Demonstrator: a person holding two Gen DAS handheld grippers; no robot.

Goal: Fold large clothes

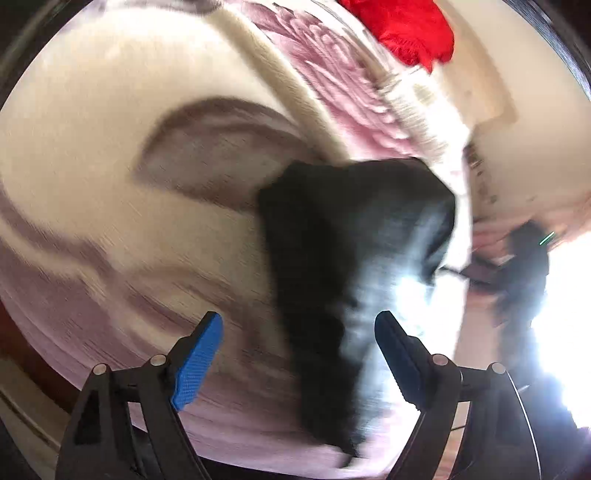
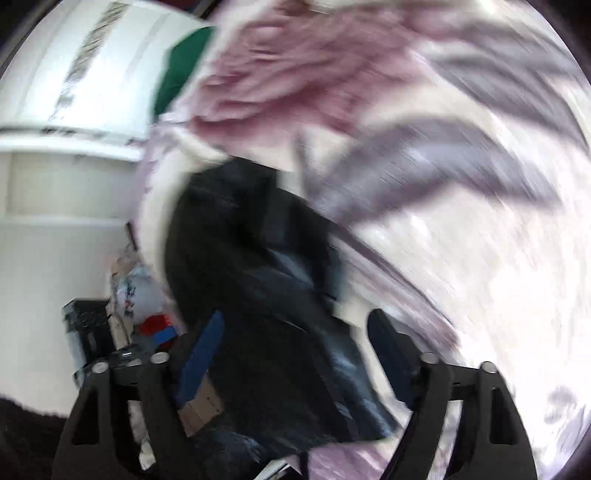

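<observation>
A dark, nearly black garment [image 1: 343,266] lies bunched on a bed cover with a cream and mauve swirl pattern [image 1: 110,155]. Both views are motion-blurred. My left gripper [image 1: 299,354] is open, its blue pads apart, with the garment's lower part between and beyond them; nothing is clamped. In the right wrist view the same dark garment [image 2: 258,295] spreads between my right gripper's [image 2: 295,354] open fingers, folded into thick layers on the patterned bed cover [image 2: 480,240]. I cannot tell whether either gripper touches the cloth.
A red cloth [image 1: 410,26] lies at the far end of the bed. A pink ruffled pillow or blanket [image 2: 288,74] and a green item [image 2: 181,70] sit beyond the garment. White furniture [image 2: 66,110] and clutter on the floor [image 2: 147,295] stand left of the bed.
</observation>
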